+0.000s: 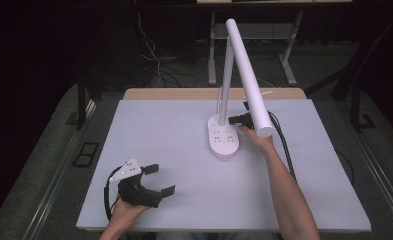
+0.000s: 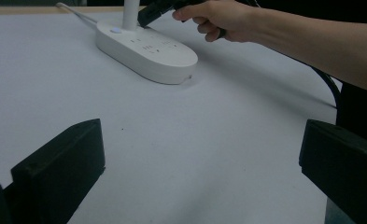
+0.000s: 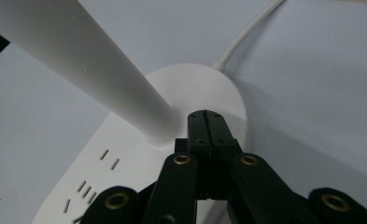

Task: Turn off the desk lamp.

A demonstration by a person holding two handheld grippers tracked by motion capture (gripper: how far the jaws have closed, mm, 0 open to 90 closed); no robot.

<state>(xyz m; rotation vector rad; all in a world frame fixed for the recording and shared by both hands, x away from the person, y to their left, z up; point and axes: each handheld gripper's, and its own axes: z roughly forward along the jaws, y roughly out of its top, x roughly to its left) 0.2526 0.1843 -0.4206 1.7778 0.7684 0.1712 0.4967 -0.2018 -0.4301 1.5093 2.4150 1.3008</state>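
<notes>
Over at the lamp base [image 1: 223,137], right tongs [image 3: 206,120] are pinched together, probably about to press its button; left tongs [image 1: 160,179] idle, wide apart.

The lamp head [image 1: 246,75] hides part of the right gripper [image 1: 235,119]; base sockets [image 1: 222,134] too small to read.

One white desk lamp [image 1: 223,135] is standing at twelve o'clock on one table [image 1: 174,190]. Two grippers are showing: the left gripper [image 1: 160,179] at seven o'clock, the right gripper [image 1: 232,120] at the lamp's base.
</notes>
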